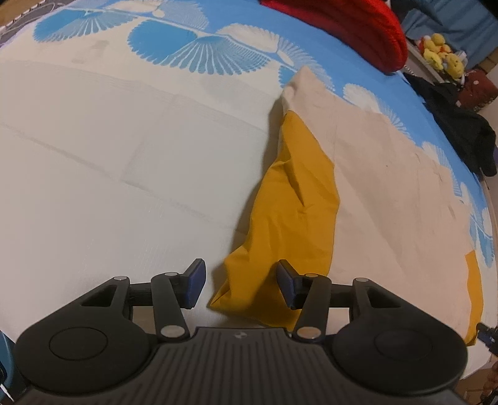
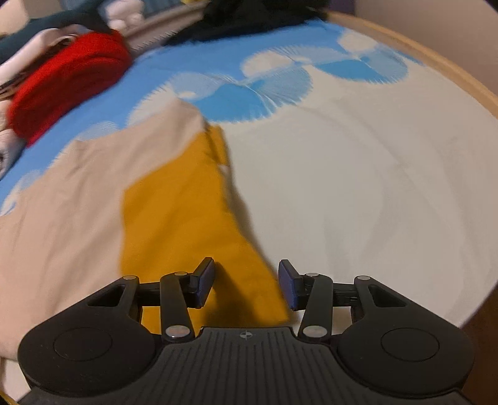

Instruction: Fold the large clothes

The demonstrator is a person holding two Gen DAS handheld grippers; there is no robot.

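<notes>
Left wrist view: the beige-and-mustard garment [image 1: 358, 174] lies spread on the bed sheet [image 1: 109, 140], barely folded. Left gripper [image 1: 241, 286] and right gripper [image 2: 246, 285] hover over its yellow sleeve [image 1: 289, 218], jaws wide, empty.

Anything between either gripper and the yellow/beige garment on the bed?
Nothing visible. The left gripper is open over the near end of the yellow sleeve, the right gripper open over yellow fabric. The red item lies well beyond the garment.

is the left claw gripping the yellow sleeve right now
No, the left claw stands open, its blue pads apart, with the yellow sleeve lying loose on the bed between them.
</notes>
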